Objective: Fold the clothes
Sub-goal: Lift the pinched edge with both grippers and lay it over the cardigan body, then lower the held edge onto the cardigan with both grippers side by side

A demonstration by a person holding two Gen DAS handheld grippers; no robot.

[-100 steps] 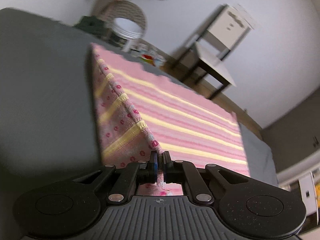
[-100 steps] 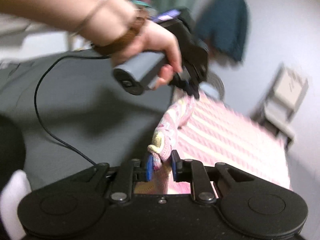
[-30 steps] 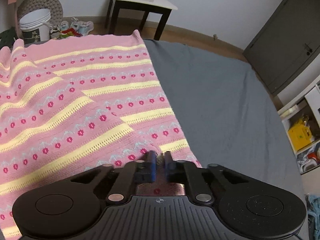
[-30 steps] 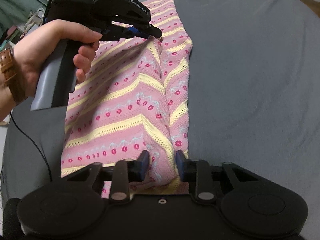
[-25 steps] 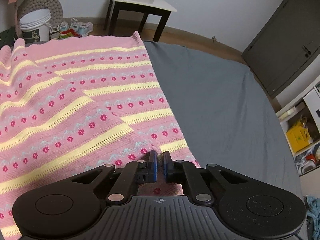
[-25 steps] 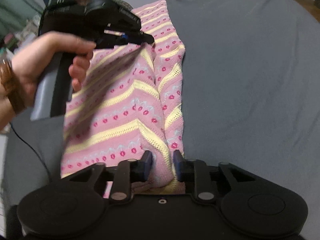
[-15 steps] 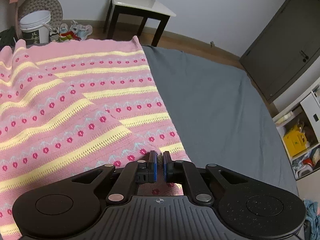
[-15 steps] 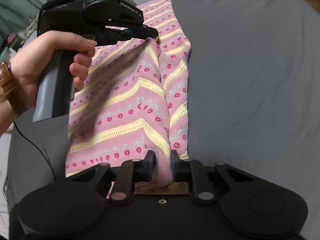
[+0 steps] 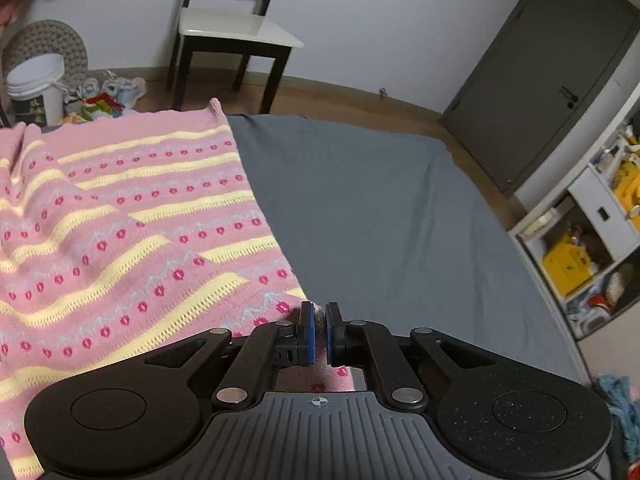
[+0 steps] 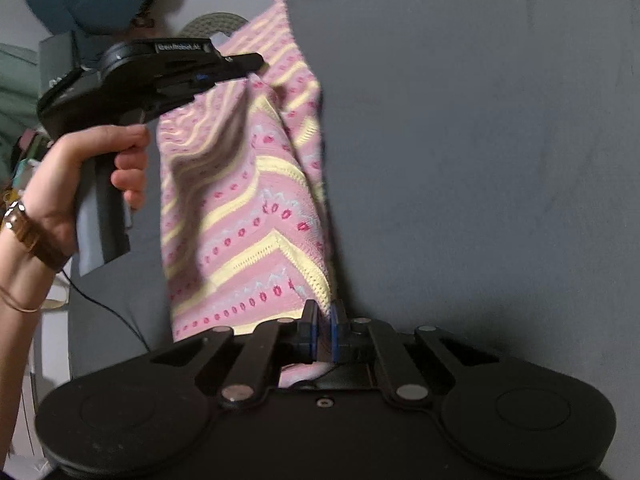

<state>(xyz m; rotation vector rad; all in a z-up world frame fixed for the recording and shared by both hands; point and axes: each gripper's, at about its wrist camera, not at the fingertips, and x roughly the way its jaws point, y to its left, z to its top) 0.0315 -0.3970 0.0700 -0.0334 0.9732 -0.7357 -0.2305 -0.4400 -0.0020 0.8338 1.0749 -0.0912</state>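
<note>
A pink knitted garment (image 9: 132,232) with yellow stripes and red dots lies on the grey bed sheet (image 9: 380,208), its near edge folded over and lifted. My left gripper (image 9: 318,320) is shut on one corner of that edge. In the right wrist view the pink knitted garment (image 10: 248,216) hangs taut between both grippers, above the grey bed sheet (image 10: 480,140). My right gripper (image 10: 325,320) is shut on the other corner. The left gripper (image 10: 252,66), held by a hand (image 10: 80,172), pinches the far corner.
A white-topped chair (image 9: 232,36) stands beyond the bed. A white bucket (image 9: 36,88) and small shoes (image 9: 108,94) sit on the floor at left. A dark door (image 9: 560,64) and a cluttered shelf unit (image 9: 592,240) are at right. A cable (image 10: 108,308) trails from the left gripper.
Both grippers have risen with the garment's edge, which now hangs clear of the sheet. The right gripper's jaws have closed tighter on the fabric.
</note>
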